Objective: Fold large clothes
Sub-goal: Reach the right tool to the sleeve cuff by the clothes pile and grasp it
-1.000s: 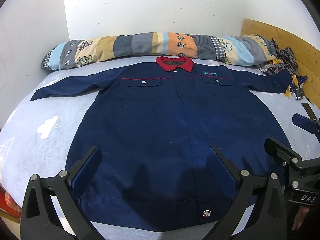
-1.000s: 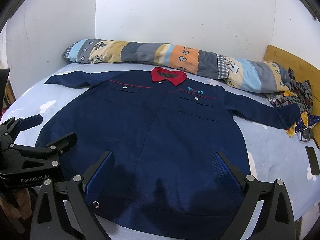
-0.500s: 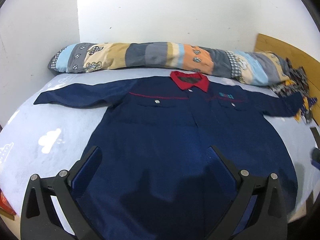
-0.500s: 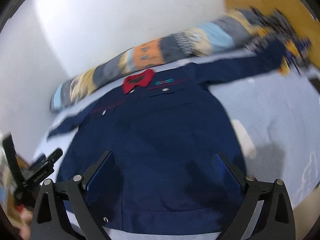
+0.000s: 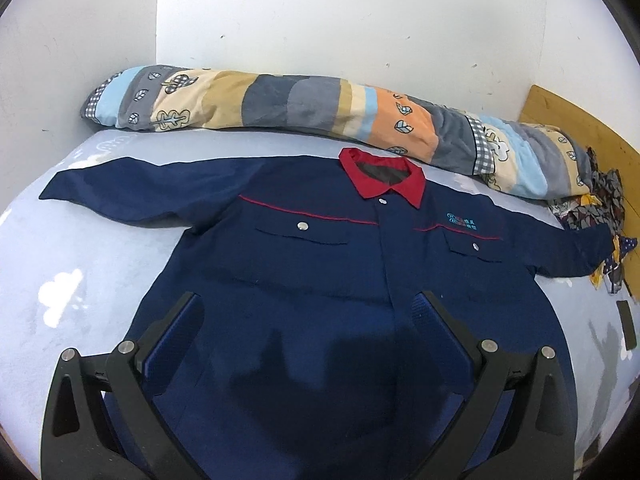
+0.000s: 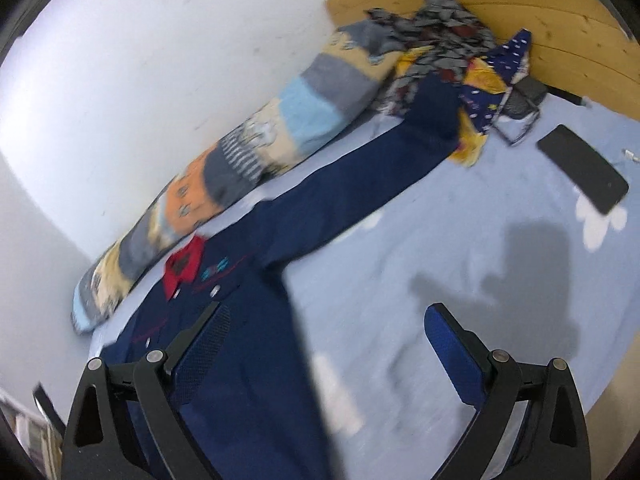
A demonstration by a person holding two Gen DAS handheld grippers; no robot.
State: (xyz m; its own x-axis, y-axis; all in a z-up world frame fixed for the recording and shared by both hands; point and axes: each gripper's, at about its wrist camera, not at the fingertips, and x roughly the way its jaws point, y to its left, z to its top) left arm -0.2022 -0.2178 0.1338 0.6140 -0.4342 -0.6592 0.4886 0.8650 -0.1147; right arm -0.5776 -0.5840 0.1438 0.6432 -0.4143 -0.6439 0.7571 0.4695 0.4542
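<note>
Right claw (image 6: 324, 332) now over sleeve (image 6: 360, 184)

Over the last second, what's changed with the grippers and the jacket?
The right gripper swung right, toward the jacket's right-hand sleeve and the phone. The left gripper moved in over the jacket. Both stay open; the jacket still lies flat, unfolded.

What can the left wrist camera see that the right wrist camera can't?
Only the left wrist view shows the jacket's left sleeve stretched toward the wall and the left gripper, jaws open over the jacket front.

Only the right wrist view shows the whole black phone lying on the bed sheet, and the right gripper, jaws open.

Both show the navy jacket, its red collar, the striped quilt roll, the patterned clothes pile and the wooden headboard.
</note>
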